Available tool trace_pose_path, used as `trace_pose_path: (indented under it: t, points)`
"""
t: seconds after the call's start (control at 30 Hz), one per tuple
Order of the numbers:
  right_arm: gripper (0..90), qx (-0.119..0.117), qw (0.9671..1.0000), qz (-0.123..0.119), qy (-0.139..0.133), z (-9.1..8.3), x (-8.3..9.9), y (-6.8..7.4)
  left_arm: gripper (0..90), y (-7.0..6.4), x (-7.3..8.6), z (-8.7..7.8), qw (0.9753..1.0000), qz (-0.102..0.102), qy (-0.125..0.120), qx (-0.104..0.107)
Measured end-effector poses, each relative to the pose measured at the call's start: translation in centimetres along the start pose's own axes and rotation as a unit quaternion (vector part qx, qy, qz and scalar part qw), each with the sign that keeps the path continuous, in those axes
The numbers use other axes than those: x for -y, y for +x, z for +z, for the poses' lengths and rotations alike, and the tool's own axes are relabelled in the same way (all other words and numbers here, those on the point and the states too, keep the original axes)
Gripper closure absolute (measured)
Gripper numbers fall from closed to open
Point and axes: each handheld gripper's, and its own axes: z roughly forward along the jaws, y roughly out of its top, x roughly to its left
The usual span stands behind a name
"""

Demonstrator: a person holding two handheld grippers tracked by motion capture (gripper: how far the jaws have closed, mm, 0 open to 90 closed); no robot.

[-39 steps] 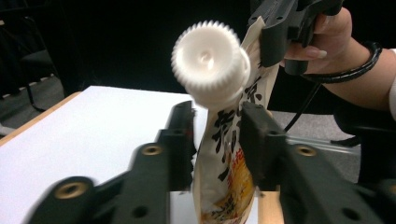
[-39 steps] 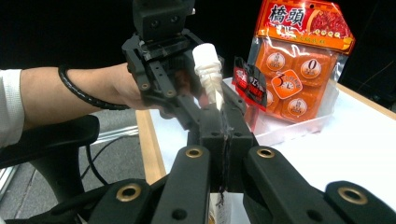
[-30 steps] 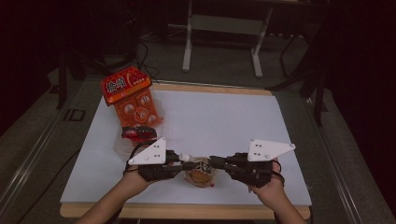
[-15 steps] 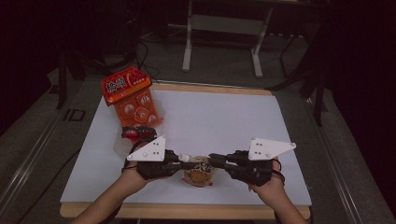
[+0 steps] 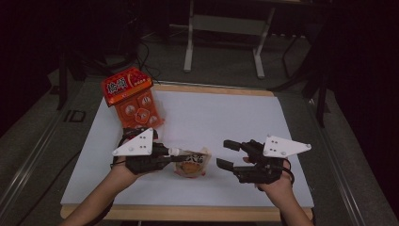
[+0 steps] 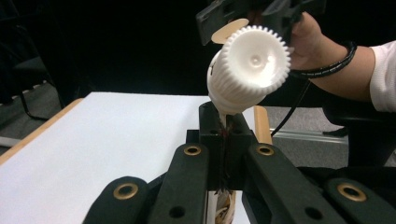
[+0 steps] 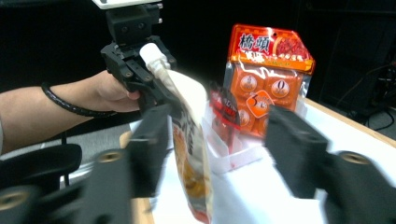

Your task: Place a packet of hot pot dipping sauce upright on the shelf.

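A soft food pouch (image 5: 192,163) with orange print lies near the table's front edge, and my left gripper (image 5: 171,153) is shut on its neck. In the left gripper view the jaws (image 6: 223,121) pinch the pouch just under its white ribbed cap (image 6: 247,70). My right gripper (image 5: 222,153) stands open a short way right of the pouch, with nothing between its fingers. The right gripper view looks between its spread jaws (image 7: 217,121) at the hanging pouch (image 7: 191,154) and the left gripper (image 7: 135,42) gripping its top.
An orange snack bag (image 5: 131,96) stands at the table's back left, also in the right gripper view (image 7: 271,79). Before it sits a small red packet (image 7: 224,112) in a clear tray. The white table top (image 5: 226,117) stretches wide behind both grippers.
My right gripper has opened and drawn back to the right, away from the pouch. The left gripper still holds the pouch in about the same place.
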Motion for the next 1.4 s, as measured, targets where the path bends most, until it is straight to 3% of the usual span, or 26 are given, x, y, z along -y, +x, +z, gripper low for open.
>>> trace_pose_path:
  t: [0.1,0.27,0.43,0.53,0.77,1.1,1.4]
  points:
    - [26.6,0.006,0.9999,0.004,-0.008,-0.1,0.3,-0.2,89.3,0.3,-0.1,-0.6,0.9999,0.003,0.002,-0.010]
    - [12.6,-0.009,0.9990,0.027,-0.036,-0.4,1.1,-1.1,89.3,1.4,0.3,-2.5,0.9994,0.001,0.003,-0.035]
    - [13.0,0.006,0.9992,0.020,-0.034,-0.6,1.4,-1.6,89.3,2.5,0.8,-4.3,0.9986,-0.003,-0.001,-0.053]
    - [13.7,0.014,0.9993,0.020,-0.029,-0.7,1.6,-1.8,89.3,3.1,1.0,-5.3,0.9984,0.005,-0.001,-0.057]
    - [13.9,0.008,0.9994,0.028,-0.021,-0.6,2.2,-2.2,89.3,4.8,1.7,-7.3,0.9975,0.015,0.006,-0.069]
    - [14.1,-0.003,0.9993,0.034,-0.015,-0.5,2.6,-2.4,89.3,6.5,4.1,-9.0,0.9956,-0.002,0.005,-0.093]
    - [14.4,-0.006,0.9991,0.040,-0.014,-0.4,2.9,-2.6,89.3,7.4,6.2,-10.2,0.9958,-0.017,0.011,-0.089]
